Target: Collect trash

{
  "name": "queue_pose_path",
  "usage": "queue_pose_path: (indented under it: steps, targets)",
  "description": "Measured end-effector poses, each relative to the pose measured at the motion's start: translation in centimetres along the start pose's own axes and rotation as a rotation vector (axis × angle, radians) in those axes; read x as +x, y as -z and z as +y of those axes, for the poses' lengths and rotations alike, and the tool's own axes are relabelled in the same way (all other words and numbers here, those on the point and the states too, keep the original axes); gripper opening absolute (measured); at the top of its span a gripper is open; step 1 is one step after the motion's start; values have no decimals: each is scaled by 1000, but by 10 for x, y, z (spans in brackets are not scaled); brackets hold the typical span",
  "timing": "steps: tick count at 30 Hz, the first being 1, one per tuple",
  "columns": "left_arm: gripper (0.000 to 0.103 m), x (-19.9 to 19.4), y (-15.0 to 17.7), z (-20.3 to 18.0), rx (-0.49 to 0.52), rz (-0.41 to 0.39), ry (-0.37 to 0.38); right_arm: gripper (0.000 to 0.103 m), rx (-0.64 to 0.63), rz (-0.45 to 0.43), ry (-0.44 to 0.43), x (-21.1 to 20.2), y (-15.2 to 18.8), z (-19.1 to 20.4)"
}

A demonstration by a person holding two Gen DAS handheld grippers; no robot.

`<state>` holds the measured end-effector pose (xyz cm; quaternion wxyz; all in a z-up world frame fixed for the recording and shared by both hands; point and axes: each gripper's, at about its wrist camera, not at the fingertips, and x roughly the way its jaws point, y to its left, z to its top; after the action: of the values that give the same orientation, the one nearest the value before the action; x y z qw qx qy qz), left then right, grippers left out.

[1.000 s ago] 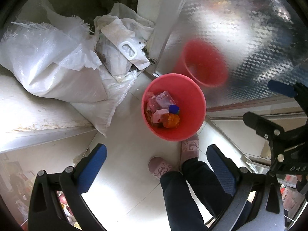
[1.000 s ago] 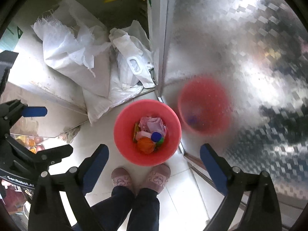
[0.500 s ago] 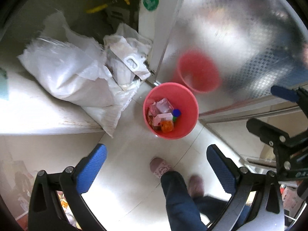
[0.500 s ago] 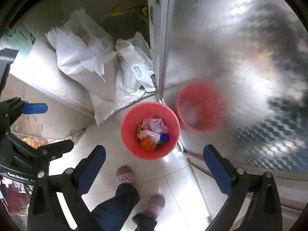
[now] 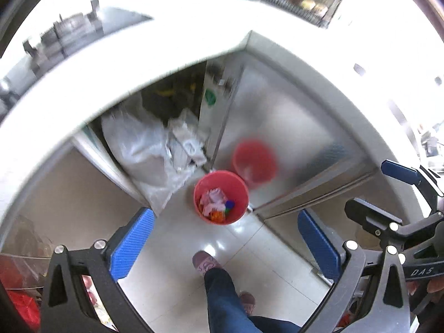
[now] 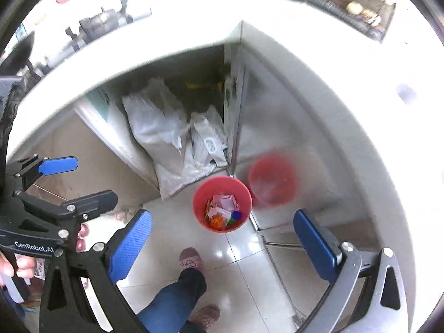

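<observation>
Left view: my left gripper (image 5: 226, 241) spread wide, nothing between its blue pads; round red plastic bin (image 5: 221, 201) on the pale tiled floor (image 5: 177, 272), wrappers inside. Drop looks done; next, fresh trash. Right view: right gripper (image 6: 222, 242) fully apart, empty; white tabletop (image 6: 319, 55) edge overhead, floor room behind

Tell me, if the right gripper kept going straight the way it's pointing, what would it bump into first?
Most likely the red bucket of trash on the floor, or the tiles just before it. The right gripper is open and empty, and nothing shows in between, though depth is hard to judge.
</observation>
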<state>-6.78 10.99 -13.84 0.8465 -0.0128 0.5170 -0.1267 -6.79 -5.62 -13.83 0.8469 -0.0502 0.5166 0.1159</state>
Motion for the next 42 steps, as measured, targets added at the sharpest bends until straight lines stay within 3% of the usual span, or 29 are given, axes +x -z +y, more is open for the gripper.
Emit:
queue_pose_path:
  steps: [9, 18, 28, 42]
  targets:
    - [103, -150, 18, -43, 41, -186, 26, 102, 9, -198, 55, -150, 20, 2]
    - [103, -246, 37, -78, 116, -328, -53, 102, 25, -334, 66, -225, 40, 2]
    - [103, -274, 62, -100, 152, -327, -58, 102, 66, -372, 64, -254, 63, 1]
    - [103, -274, 51, -107, 153, -346, -17, 102, 90, -397, 105, -266, 67, 6]
